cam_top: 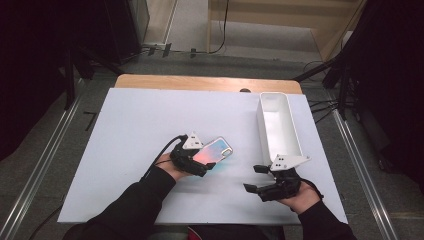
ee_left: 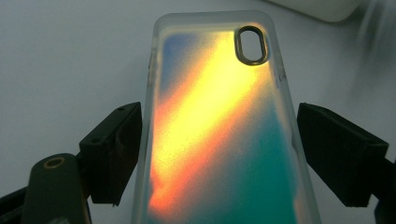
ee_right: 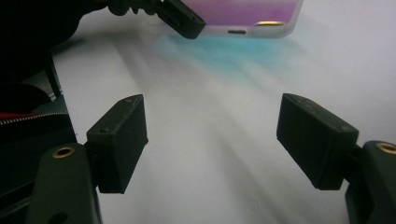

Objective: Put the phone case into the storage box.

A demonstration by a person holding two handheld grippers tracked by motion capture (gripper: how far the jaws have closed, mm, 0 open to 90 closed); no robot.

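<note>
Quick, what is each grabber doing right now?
Left gripper: jaws around the phone case, grip cannot be told.
Right gripper: open, holding nothing.

Bare table (cam_top: 135, 130) left and centre, white bin (cam_top: 278, 125) blocking right side

White board (cam_top: 130, 130) on wooden table (cam_top: 200, 82) (grey floor (cam_top: 45, 145) around).

Two matte black two-jaw grippers are seen, the left gripper (cam_top: 200, 162) and the right gripper (cam_top: 257, 179), each topped by a grey three-cornered plate dotted with small dark holes. Blocky rectangular black jaw pads (ee_right: 120, 140) are carried on arms set with brass-coloured ringed screw holes (ee_right: 63, 151). Black long sleeves (cam_top: 135, 202) are worn, and a black cable (cam_top: 162, 148) trails from the left gripper.
</note>
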